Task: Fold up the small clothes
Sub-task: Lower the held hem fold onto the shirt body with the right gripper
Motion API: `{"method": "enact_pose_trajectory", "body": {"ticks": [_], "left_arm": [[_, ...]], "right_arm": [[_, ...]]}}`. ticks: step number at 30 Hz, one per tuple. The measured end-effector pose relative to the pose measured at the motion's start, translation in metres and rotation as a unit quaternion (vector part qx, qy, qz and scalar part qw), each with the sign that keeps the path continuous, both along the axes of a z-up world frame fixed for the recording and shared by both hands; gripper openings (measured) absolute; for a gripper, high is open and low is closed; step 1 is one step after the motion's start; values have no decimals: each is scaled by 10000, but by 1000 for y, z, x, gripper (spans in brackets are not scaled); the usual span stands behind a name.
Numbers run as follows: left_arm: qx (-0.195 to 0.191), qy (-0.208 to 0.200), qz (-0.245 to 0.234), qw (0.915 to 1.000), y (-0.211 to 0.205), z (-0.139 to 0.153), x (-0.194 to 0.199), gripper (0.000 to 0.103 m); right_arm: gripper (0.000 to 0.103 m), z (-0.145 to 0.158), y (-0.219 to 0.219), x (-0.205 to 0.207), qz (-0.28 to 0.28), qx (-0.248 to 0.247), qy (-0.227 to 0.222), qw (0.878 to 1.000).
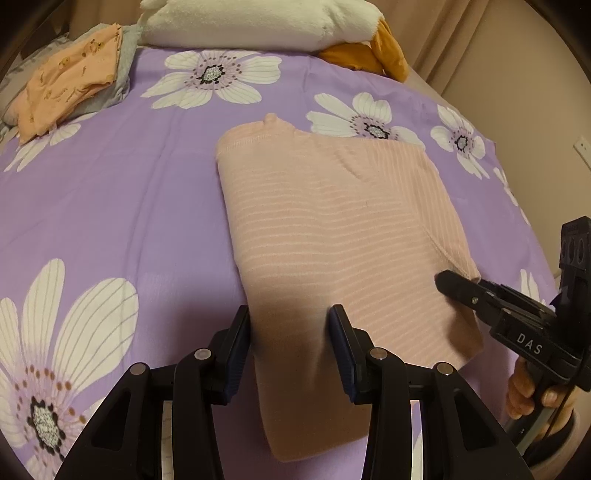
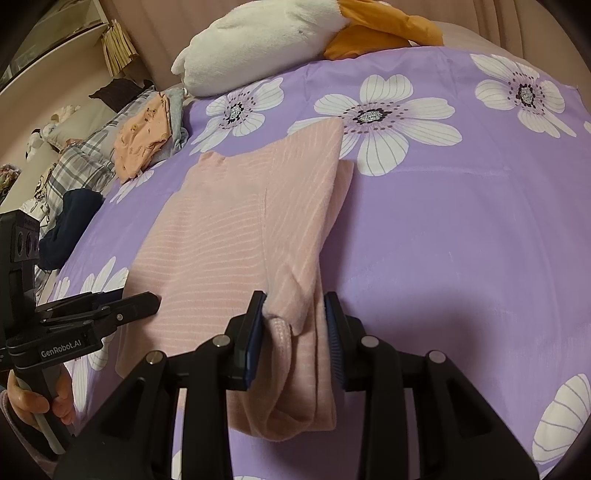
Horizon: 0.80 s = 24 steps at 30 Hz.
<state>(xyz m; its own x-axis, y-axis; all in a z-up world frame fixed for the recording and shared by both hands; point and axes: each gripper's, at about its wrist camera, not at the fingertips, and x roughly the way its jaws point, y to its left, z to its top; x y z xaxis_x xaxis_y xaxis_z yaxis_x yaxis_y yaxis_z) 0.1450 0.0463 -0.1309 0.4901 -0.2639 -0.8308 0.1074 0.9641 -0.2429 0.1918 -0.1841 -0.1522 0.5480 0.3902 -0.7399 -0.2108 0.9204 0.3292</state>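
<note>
A pink ribbed garment (image 1: 325, 206) (image 2: 221, 229) lies folded lengthwise on the purple flowered bedsheet (image 1: 129, 184). My left gripper (image 1: 290, 328) is shut on its near left corner; fabric fills the gap from pad to pad and hangs toward the camera. In the right wrist view the left gripper (image 2: 151, 299) shows side-on at the garment's left edge. My right gripper (image 2: 295, 314) is shut on the near right corner, with a bunched fold and a cuff between its pads. From the left wrist view the right gripper (image 1: 454, 286) touches the garment's right edge.
A stack of folded orange and grey clothes (image 1: 70, 81) (image 2: 142, 136) sits at the far left. A white and orange plush toy (image 1: 251, 22) (image 2: 258, 44) lies along the far edge. Dark blue cloth (image 2: 70, 221) and plaid bedding are off the left side. A person's hand (image 1: 524, 391) holds each handle.
</note>
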Motion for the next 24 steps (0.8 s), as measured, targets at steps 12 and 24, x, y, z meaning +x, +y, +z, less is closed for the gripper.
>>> {"method": "enact_pose_trajectory", "body": {"ticks": [12, 24], "left_arm": [[149, 7, -6, 9999, -4, 1, -8, 40], [276, 9, -14, 9996, -7, 1, -13, 40]], "right_arm": [[33, -1, -2, -3, -3, -6, 8, 10000], [33, -3, -7, -13, -17, -48, 52, 10000]]}}
